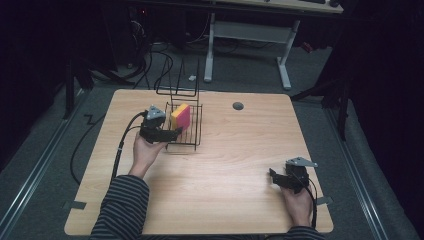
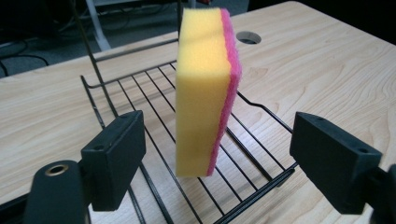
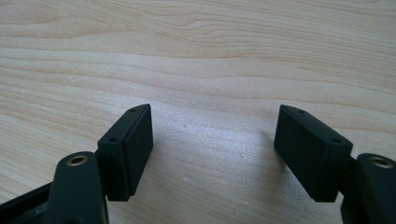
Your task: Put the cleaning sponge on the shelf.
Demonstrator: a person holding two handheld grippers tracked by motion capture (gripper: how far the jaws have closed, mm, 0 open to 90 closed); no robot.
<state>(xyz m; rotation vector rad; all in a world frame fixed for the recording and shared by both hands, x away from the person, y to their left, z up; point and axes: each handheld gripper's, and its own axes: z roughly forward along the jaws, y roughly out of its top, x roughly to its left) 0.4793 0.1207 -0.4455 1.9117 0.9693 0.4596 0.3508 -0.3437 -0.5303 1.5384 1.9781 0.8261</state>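
1. Left hand (image 1: 145, 152) comes in from bottom-left in high view, striped sleeve (image 1: 121, 207) on the forearm; it holds the left gripper (image 1: 172, 134) at the near-left edge of the wire rack (image 1: 196, 131); grey 3-cornered plate on top, black cable trailing back twd table's left edge.
2. Left gripper jaws: spread wide, nothing pinched; in left gripper view (image 2: 217, 163) both black jaws stand clear of the sponge (image 2: 205, 88), one each side, gap on both.
3. Sponge: yellow w/ pink scrub layer; stands upright on edge on the rack's wire floor, pink side twd the right jaw in left gripper view; in high view it shows (image 1: 180, 116) inside the rack, just beyond the left gripper tips.
4. Rack: black wire, sits on the wood table (image 1: 235, 165) at left-center, tall wire upright at its far end; wire floor and low rim seen close in left gripper view (image 2: 135, 100).
5. Round grey hole (image 1: 238, 106) in tabletop, right of rack, near far edge; same hole in left gripper view (image 2: 248, 37) behind the sponge.
6. Right hand (image 1: 296, 202) at near-right of table, well apart from rack; holds right gripper (image 1: 273, 176) pointing left, low over the wood; cannot tell if touching.
7. Right gripper jaws: spread, holding nothing; right gripper view (image 3: 212, 151) has bare wood grain betw. them.
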